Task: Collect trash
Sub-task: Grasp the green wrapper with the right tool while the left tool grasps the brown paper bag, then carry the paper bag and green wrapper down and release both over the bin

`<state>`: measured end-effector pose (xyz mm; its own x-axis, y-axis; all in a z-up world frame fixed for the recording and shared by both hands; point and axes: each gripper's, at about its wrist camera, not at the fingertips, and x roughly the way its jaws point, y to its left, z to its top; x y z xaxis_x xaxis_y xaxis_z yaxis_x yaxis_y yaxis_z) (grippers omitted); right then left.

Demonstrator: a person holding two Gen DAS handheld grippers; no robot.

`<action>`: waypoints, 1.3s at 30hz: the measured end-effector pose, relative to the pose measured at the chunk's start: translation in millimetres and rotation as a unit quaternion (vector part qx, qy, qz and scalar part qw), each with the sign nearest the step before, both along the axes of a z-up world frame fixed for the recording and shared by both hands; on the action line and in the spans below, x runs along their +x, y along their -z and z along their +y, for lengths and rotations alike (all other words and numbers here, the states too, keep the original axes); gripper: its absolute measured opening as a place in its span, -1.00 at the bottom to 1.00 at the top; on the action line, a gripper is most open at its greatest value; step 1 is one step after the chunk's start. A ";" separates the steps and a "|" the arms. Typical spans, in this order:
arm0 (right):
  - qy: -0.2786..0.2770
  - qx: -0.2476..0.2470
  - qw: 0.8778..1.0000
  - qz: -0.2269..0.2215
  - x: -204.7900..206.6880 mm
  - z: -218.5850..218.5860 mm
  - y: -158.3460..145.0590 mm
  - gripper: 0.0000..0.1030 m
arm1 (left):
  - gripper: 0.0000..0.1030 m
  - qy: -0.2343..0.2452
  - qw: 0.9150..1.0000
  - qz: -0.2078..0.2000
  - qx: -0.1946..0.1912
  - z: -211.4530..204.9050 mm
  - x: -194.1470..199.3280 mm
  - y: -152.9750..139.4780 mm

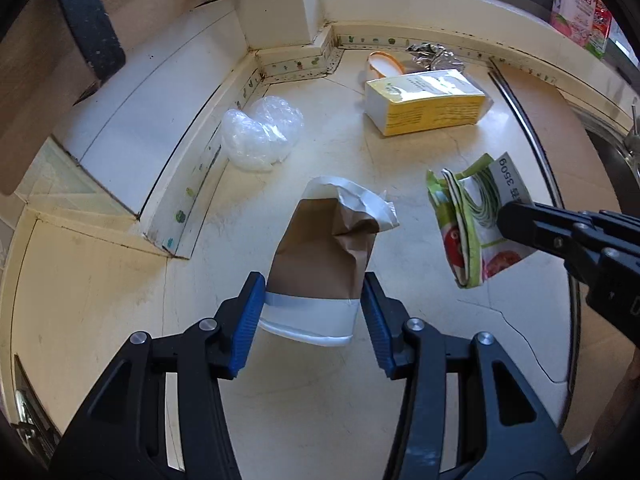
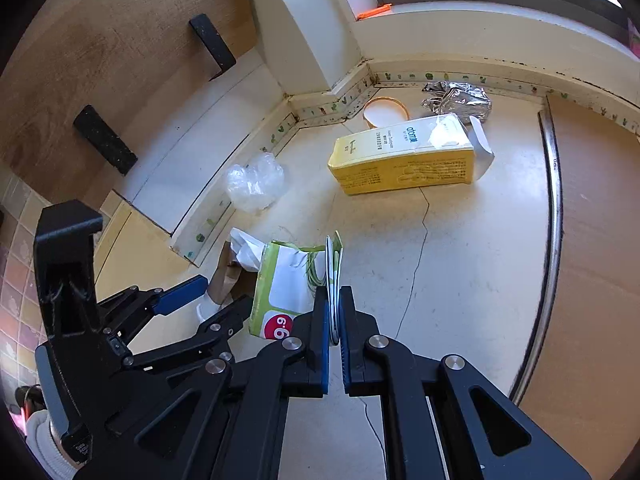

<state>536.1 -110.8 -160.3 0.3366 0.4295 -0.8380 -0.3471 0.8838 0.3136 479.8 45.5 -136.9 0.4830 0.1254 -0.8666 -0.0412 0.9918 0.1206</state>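
A crushed paper cup (image 1: 320, 248), brown with a white rim and base, sits between the blue pads of my left gripper (image 1: 314, 304), which press on its two sides. The cup looks lifted off the cream counter (image 1: 400, 360). To its right hangs a folded green and white printed flyer (image 1: 472, 224), pinched at its edge by my right gripper (image 1: 508, 220). In the right wrist view the same flyer (image 2: 288, 280) stands edge-on between the shut pads of the right gripper (image 2: 334, 300). The left gripper (image 2: 212, 300) and the cup (image 2: 228, 276) show at lower left.
A yellow carton (image 1: 424, 108) lies on its side further back, with a round orange-rimmed lid (image 1: 384, 64) and crumpled foil (image 1: 432, 56) behind it by the wall. A clear plastic bag (image 1: 260, 136) lies against the left ledge. A sink (image 1: 616, 168) borders the right.
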 end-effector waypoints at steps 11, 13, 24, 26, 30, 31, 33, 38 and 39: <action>0.013 -0.034 0.998 -0.041 -110.3 -7.9 -49.1 -0.91 | -0.12 0.042 0.998 -0.025 -0.044 -8.4 -108.3 -45.9; 0.019 -0.040 0.998 -0.049 -134.0 -6.7 -56.8 -0.91 | -0.12 0.049 0.997 -0.029 -0.049 -6.8 -125.3 -51.9; 0.062 -0.066 0.992 -0.091 -269.3 0.2 -93.2 -0.91 | -0.12 0.108 0.990 -0.045 -0.075 -4.7 -215.0 -78.4; 0.056 -0.075 0.991 -0.093 -290.3 3.7 -96.3 -0.91 | -0.12 0.112 0.989 -0.042 -0.081 -6.1 -229.2 -79.8; 0.045 -0.089 0.991 -0.094 -326.3 8.1 -98.5 -0.91 | -0.13 0.120 0.988 -0.038 -0.084 -10.0 -251.3 -80.1; 0.045 -0.092 0.991 -0.090 -333.0 8.3 -97.7 -0.91 | -0.13 0.121 0.989 -0.037 -0.083 -11.0 -256.9 -79.3; 0.042 -0.096 0.991 -0.085 -344.6 8.1 -95.2 -0.91 | -0.13 0.120 0.989 -0.034 -0.084 -12.6 -265.3 -76.8; 0.028 -0.103 0.992 -0.065 -365.2 0.5 -82.4 -0.91 | -0.13 0.107 0.991 -0.019 -0.083 -20.4 -282.6 -62.6; 0.026 -0.104 0.992 -0.060 -368.7 -2.5 -78.5 -0.91 | -0.13 0.104 0.991 -0.014 -0.082 -22.7 -285.0 -58.0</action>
